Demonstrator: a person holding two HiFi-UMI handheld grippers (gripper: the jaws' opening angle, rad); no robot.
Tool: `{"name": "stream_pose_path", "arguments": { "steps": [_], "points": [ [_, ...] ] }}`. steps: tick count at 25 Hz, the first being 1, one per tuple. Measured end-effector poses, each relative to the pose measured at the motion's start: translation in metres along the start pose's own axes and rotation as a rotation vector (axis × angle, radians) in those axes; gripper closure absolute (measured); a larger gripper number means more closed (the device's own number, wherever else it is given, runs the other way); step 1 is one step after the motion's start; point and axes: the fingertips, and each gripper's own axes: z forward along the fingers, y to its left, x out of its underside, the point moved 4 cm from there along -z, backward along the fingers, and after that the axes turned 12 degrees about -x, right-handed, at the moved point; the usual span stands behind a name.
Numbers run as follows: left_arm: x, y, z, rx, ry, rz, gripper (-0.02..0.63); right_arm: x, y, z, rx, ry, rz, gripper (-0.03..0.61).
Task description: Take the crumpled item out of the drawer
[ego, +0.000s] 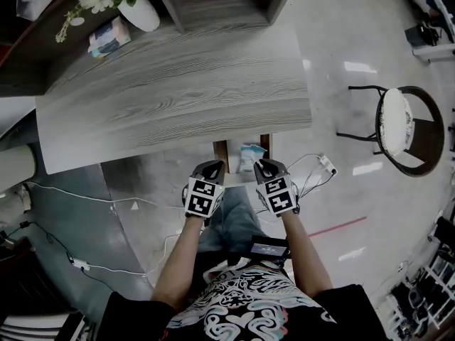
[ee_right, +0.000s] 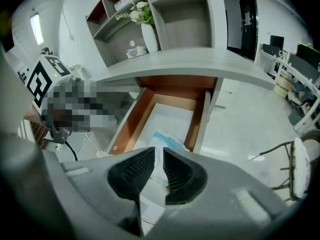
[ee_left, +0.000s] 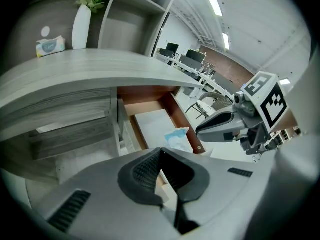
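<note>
Under the grey wood desk a drawer stands pulled out, with brown side walls and a pale floor. The crumpled blue-and-white item lies inside it near the front right corner. My left gripper hovers over the drawer's front left, its jaws closed and empty. My right gripper hangs just in front of the item, its jaws a narrow gap apart with nothing gripped. In the right gripper view the item shows just beyond the jaws. In the left gripper view the item lies below the right gripper's fingers.
A white vase with flowers and a tissue pack stand at the desk's back, beside a shelf unit. A round chair stands on the floor to the right. Cables and a power strip lie near the drawer.
</note>
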Motion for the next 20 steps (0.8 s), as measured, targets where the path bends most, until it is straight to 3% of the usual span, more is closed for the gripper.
{"name": "stream_pose_path", "arguments": {
  "steps": [9, 14, 20],
  "points": [
    [0.007, -0.004, 0.013, 0.013, 0.040, 0.025, 0.614, 0.004, -0.004, 0.029, -0.030, 0.052, 0.003, 0.499],
    [0.006, -0.005, 0.018, 0.018, 0.053, 0.039, 0.614, 0.011, -0.008, 0.043, -0.024, 0.179, -0.023, 0.494],
    [-0.001, -0.003, 0.023, 0.020, 0.049, 0.040, 0.614, 0.014, -0.012, 0.051, -0.043, 0.225, -0.025, 0.494]
  ]
}}
